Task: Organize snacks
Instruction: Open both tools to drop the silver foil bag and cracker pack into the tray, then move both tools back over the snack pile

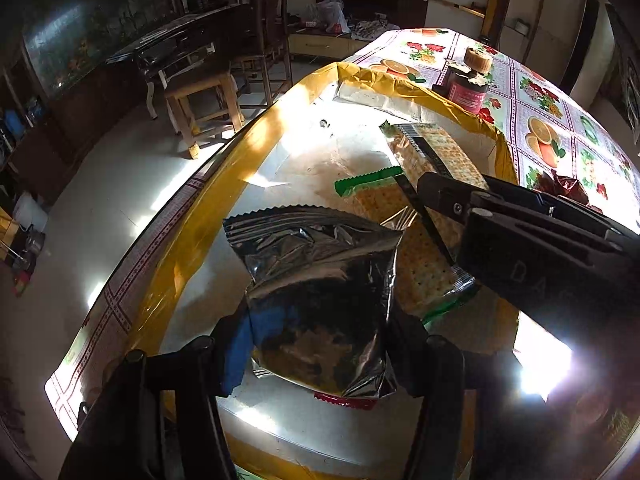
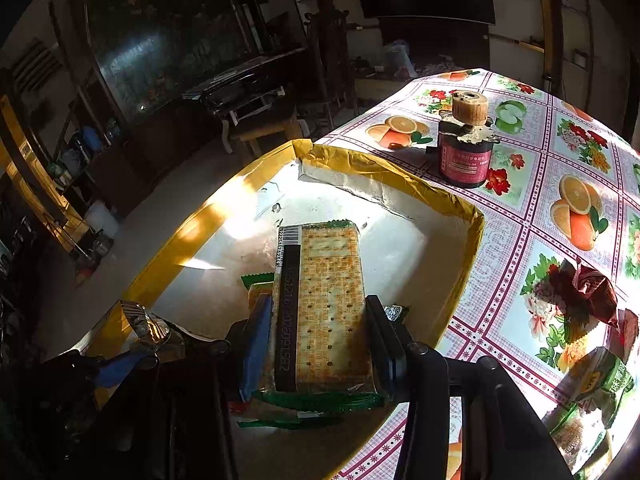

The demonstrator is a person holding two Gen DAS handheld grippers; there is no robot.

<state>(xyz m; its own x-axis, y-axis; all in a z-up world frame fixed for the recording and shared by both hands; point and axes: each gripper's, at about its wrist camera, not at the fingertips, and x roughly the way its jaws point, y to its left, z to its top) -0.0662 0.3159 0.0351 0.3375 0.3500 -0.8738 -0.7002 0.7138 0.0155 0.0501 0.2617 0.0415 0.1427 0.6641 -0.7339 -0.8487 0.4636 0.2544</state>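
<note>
Left claw [image 1: 316,344] grips silver foil packet [image 1: 320,272]; right claw [image 2: 316,344] grips cracker pack [image 2: 324,304].

Two grippers: left [image 1: 316,344], right [image 2: 320,344]. One tray [image 2: 460,208]. Cracker packs: two over the tray, one held [image 2: 324,300], one beneath [image 1: 424,264]. One silver bag [image 1: 320,280]. One jar [image 2: 466,148], far. On the cloth [image 2: 532,208], right: one dark red packet [image 2: 584,292], one green packet [image 2: 600,384].
</note>
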